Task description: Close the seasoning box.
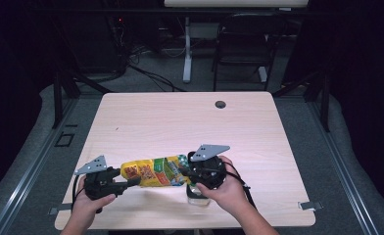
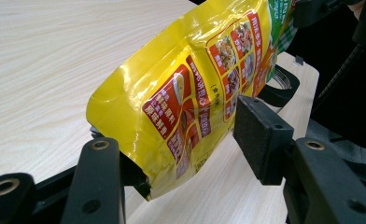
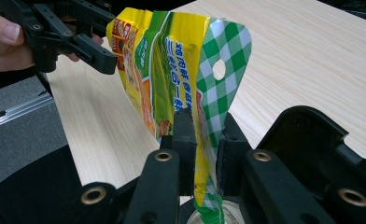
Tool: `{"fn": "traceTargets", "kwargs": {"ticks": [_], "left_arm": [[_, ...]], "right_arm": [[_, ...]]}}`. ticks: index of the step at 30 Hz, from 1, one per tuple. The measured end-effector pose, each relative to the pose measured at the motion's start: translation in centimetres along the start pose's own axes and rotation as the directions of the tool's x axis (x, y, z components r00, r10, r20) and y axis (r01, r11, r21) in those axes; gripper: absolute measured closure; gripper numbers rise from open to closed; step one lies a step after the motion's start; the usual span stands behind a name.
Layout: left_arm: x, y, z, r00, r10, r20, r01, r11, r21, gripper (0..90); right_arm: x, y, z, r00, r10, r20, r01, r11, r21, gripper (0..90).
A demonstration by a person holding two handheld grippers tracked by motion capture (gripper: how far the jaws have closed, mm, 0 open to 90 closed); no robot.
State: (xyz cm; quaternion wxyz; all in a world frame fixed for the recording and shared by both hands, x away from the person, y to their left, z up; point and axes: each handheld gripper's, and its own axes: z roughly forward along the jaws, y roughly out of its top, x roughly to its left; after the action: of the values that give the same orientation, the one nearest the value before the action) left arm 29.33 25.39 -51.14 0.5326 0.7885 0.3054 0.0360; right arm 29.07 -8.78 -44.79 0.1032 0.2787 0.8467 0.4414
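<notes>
A yellow snack pouch [image 1: 153,171] with red picture panels hangs lengthwise above the wooden table [image 1: 180,122] between both grippers. My left gripper [image 1: 131,182] holds its bottom end; in the left gripper view the pouch [image 2: 181,93] sits between the wide-set jaws [image 2: 190,154], with the right pad [image 2: 260,135] against its edge. My right gripper [image 1: 187,171] is shut on the green-checked top end [image 3: 218,70], which stands between its pads [image 3: 207,140]. The pouch's green tip points down into a clear jar [image 3: 209,217] that stands under this gripper [image 1: 198,196]. The left gripper [image 3: 104,46] shows at the far end.
A round cable hole [image 1: 220,104] lies near the table's far edge. A dark chair [image 1: 244,44] and a white desk leg [image 1: 187,49] stand beyond the table. A metal clip [image 1: 310,205] sits at the near right corner. Bare tabletop stretches behind the pouch.
</notes>
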Motion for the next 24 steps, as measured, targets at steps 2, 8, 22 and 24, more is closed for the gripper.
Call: {"fn": "traceTargets", "kwargs": {"ticks": [2, 8, 22, 24], "left_arm": [[-0.02, 0.03, -0.03, 1.0, 0.0, 0.003, 0.0, 1.0, -0.001, 48.9], [-0.12, 0.11, -0.11, 1.0, -0.001, 0.009, 0.002, 0.9999, -0.014, 48.9], [-0.42, 0.47, -0.34, 0.9999, 0.006, 0.015, -0.005, 0.9998, -0.021, 49.5], [-0.45, 0.49, -0.32, 0.9999, 0.004, 0.015, -0.004, 0.9997, -0.025, 49.8]], "right_arm": [[0.01, 0.0, -0.04, 1.0, 0.0, -0.001, 0.0, 1.0, 0.0, 80.0], [-0.05, 0.06, -0.25, 1.0, 0.006, -0.006, -0.006, 1.0, -0.013, 78.3], [-0.17, 0.31, -0.86, 0.9999, 0.015, -0.004, -0.015, 0.999, -0.035, 78.6], [-0.18, 0.34, -0.95, 0.9999, 0.014, -0.003, -0.014, 0.999, -0.036, 78.7]]}}
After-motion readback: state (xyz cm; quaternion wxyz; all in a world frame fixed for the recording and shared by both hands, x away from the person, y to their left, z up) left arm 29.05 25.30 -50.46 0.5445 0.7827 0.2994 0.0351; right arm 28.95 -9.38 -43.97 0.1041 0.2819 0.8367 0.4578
